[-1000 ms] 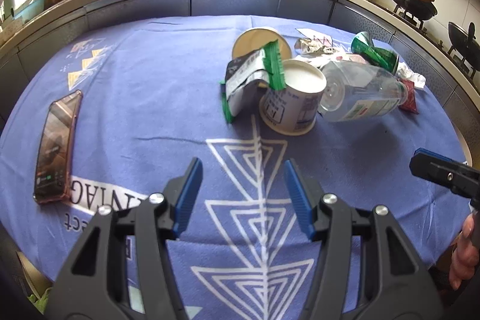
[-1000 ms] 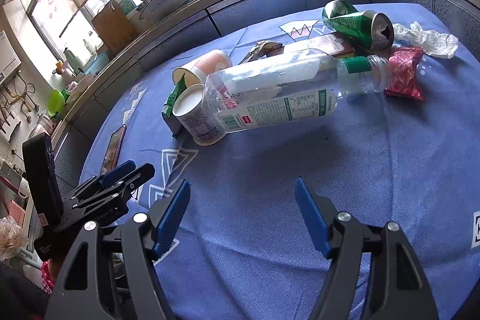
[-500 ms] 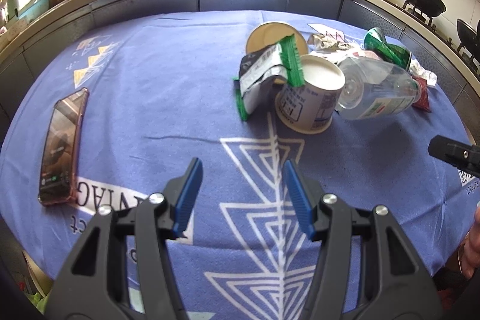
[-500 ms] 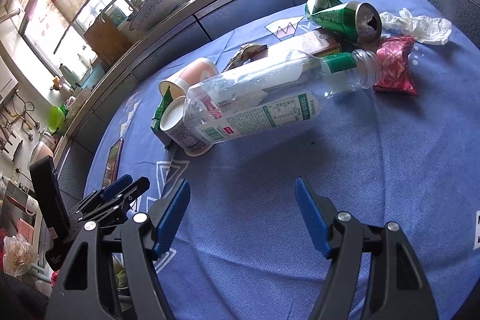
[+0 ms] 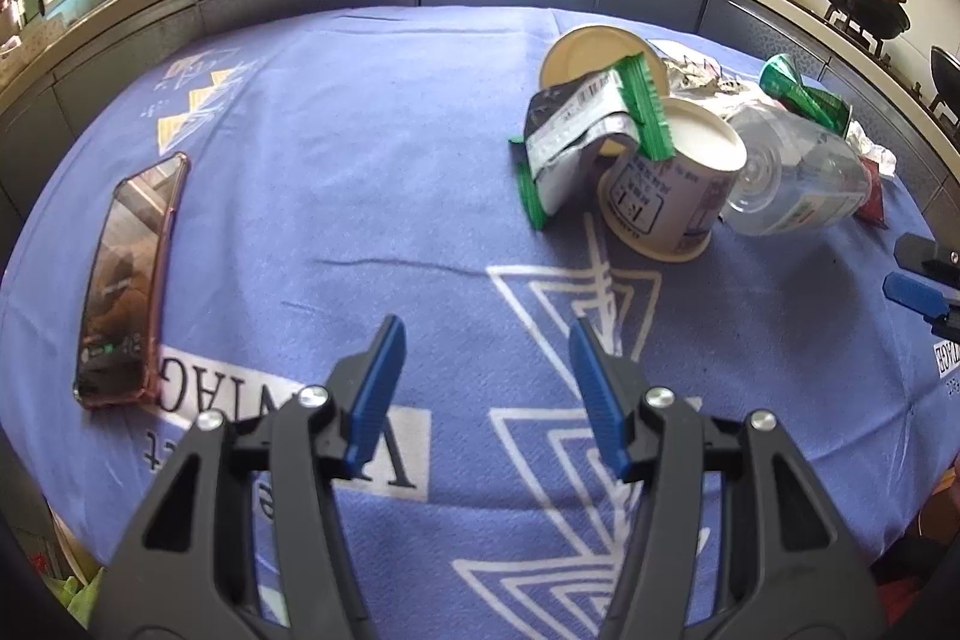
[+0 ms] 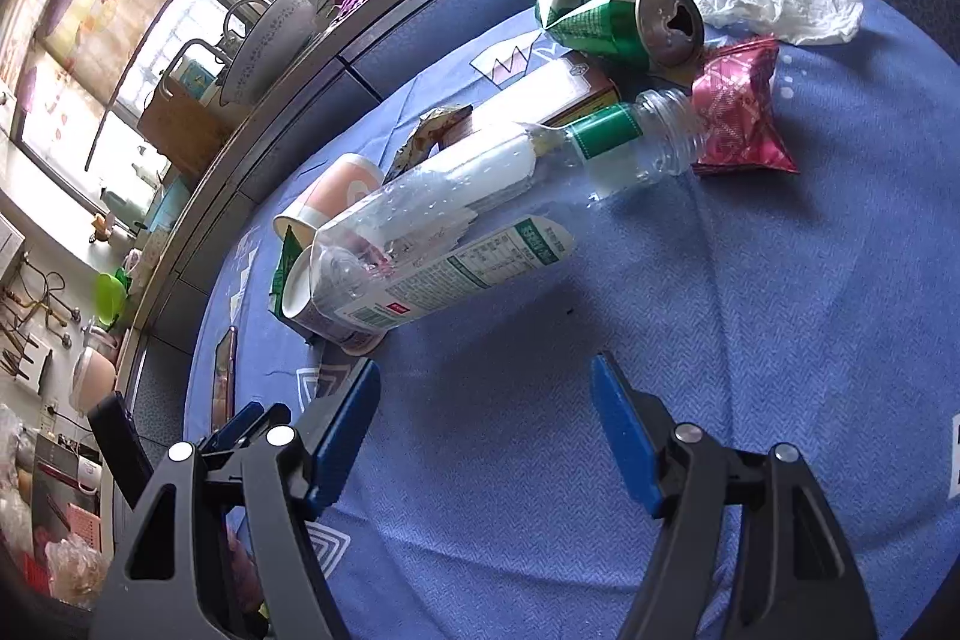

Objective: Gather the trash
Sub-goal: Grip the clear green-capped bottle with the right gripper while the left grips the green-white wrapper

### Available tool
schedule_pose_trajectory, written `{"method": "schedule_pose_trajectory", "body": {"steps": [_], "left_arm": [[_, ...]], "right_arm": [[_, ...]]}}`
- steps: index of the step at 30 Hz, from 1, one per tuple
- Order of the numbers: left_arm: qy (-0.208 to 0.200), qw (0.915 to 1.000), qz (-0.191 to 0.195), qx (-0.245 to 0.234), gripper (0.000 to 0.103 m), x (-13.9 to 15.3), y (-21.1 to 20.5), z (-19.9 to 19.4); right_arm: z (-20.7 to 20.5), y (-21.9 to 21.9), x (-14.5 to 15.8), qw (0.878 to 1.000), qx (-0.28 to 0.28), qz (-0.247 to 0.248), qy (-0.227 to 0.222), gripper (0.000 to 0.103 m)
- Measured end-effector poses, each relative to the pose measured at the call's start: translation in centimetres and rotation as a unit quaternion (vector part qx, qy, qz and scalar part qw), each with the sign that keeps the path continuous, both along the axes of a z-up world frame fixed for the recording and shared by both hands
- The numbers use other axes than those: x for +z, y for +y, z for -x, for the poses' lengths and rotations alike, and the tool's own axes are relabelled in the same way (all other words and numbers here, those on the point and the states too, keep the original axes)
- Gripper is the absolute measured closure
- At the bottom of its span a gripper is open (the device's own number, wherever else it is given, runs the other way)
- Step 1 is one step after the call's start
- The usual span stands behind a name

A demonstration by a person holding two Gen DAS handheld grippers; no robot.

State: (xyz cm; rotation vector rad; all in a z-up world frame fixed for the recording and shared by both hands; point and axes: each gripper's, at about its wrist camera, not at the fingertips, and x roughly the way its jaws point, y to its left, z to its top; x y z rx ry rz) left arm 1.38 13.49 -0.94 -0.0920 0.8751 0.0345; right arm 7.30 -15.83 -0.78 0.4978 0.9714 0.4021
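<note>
A blue patterned cloth [image 5: 372, 196] covers the worktop in a kitchen. The landmark is a clear plastic bottle [image 6: 456, 220] lying on its side. At its base, touching it, stands an upside-down paper cup [image 5: 666, 196] with a green-edged wrapper [image 5: 576, 130] against it. Near its open neck lie a dented green can [image 6: 618, 19], a red packet [image 6: 741, 112] and a white tissue [image 6: 792, 10]. A phone [image 5: 126, 280] lies well apart. The left gripper [image 5: 486, 388] and right gripper [image 6: 486, 430] both hover with fingers apart, holding nothing.
</note>
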Motion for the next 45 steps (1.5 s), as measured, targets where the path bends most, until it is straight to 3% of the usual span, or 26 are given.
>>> {"method": "schedule_pose_trajectory", "body": {"steps": [7, 20, 28, 30, 35, 43, 45], "left_arm": [[-0.016, 0.9999, 0.000, 0.003, 0.048, 0.1, 1.1, 0.0], [-0.061, 0.9973, -0.002, -0.041, 0.048, 1.6, 0.8, -2.8], [-0.065, 0.9916, -0.025, -0.109, 0.049, 1.7, -2.1, -5.2], [-0.063, 0.9902, -0.033, -0.121, 0.053, 1.3, -2.6, -5.7], [-0.056, 0.9908, -0.029, -0.120, 0.060, 0.8, -2.7, -7.1], [-0.063, 0.9900, -0.026, -0.124, 0.060, 0.9, -2.5, -8.1], [-0.059, 0.9900, -0.016, -0.127, 0.069, 0.8, -2.4, -8.3]], "right_arm": [[-1.1, -1.7, -0.5, 0.998, -0.027, -0.046, 0.028, 0.033], [-3.6, -4.2, 0.4, 0.992, -0.068, -0.099, 0.043, 0.050], [-5.5, -6.4, -0.2, 0.978, -0.104, -0.166, 0.073, 0.055], [-5.9, -6.8, -0.5, 0.975, -0.113, -0.173, 0.080, 0.055], [-7.3, -7.8, -1.9, 0.963, -0.139, -0.207, 0.105, 0.055], [-8.7, -8.4, -4.6, 0.939, -0.162, -0.264, 0.152, 0.055], [-9.0, -8.1, -5.0, 0.936, -0.165, -0.266, 0.162, 0.054]]}}
